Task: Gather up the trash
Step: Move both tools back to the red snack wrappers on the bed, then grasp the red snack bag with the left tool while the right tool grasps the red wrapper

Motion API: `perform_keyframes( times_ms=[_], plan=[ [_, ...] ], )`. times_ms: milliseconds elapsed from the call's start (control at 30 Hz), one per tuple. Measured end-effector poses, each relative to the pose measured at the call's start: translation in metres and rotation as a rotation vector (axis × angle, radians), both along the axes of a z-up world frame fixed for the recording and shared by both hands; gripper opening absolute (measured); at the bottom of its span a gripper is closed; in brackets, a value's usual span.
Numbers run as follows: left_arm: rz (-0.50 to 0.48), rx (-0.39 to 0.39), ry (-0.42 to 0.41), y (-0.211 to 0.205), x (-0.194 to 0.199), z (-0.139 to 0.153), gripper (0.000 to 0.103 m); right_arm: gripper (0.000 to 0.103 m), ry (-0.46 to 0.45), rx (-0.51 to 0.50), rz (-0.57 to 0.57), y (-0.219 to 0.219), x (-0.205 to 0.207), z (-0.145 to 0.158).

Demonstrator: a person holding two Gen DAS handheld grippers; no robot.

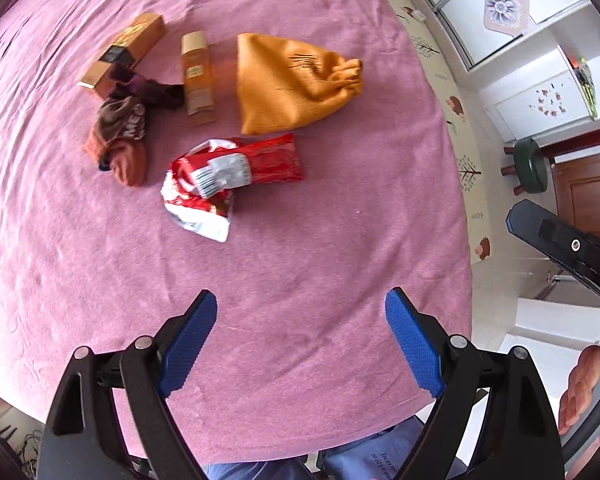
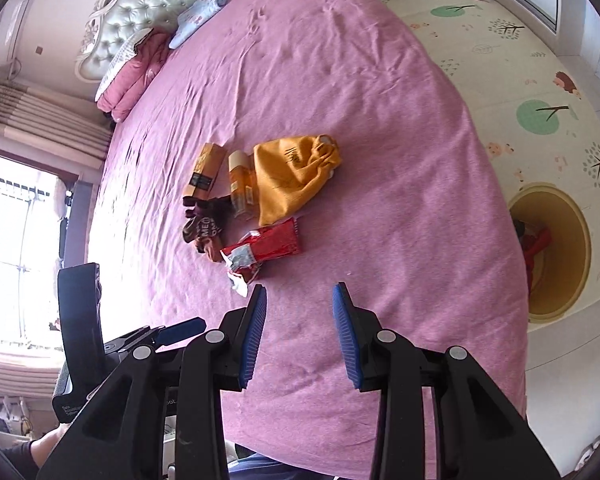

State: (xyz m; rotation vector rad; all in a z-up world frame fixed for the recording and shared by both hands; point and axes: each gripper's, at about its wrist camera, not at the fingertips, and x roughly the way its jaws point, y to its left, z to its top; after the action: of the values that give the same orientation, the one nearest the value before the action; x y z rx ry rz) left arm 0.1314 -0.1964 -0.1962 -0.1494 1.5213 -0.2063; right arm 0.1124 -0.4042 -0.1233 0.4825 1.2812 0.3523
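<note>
My left hand-held gripper (image 1: 300, 312) is wide open and empty; my right hand-held gripper (image 2: 300, 304) is partly open, empty. The wrapper (image 1: 236, 172) lies mid-bed (image 1: 340, 240), toward the near edge.

Daylight, bright and even; soft, faint shadows. Window (image 2: 12, 240) at nine o'clock in the right wrist view blown out to white glare. Slight motion blur on both views. Strong fisheye curvature; dark vignette at all corners.
</note>
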Motion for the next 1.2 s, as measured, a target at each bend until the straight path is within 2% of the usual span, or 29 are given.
perform_keyframes(
  times_ms=[67,200,533,933,1200],
  plan=[
    [0.030,-0.005,0.001,0.019,-0.001,0.000,0.086,0.039,0.005,-0.002,0.015,0.017,0.002,-0.002],
    [0.081,-0.021,0.004,0.053,0.000,-0.003,0.086,0.041,0.017,-0.007,0.024,0.049,0.009,-0.008],
    [0.090,-0.020,0.047,0.105,0.015,-0.025,0.087,0.057,0.094,-0.011,-0.039,0.099,0.033,-0.042],
    [0.011,-0.050,0.123,0.113,0.043,-0.066,0.087,0.065,0.253,0.024,-0.187,0.112,0.060,-0.098],
    [-0.007,-0.080,0.155,0.117,0.056,-0.081,0.087,0.066,0.355,0.067,-0.269,0.112,0.076,-0.126]
  ],
)
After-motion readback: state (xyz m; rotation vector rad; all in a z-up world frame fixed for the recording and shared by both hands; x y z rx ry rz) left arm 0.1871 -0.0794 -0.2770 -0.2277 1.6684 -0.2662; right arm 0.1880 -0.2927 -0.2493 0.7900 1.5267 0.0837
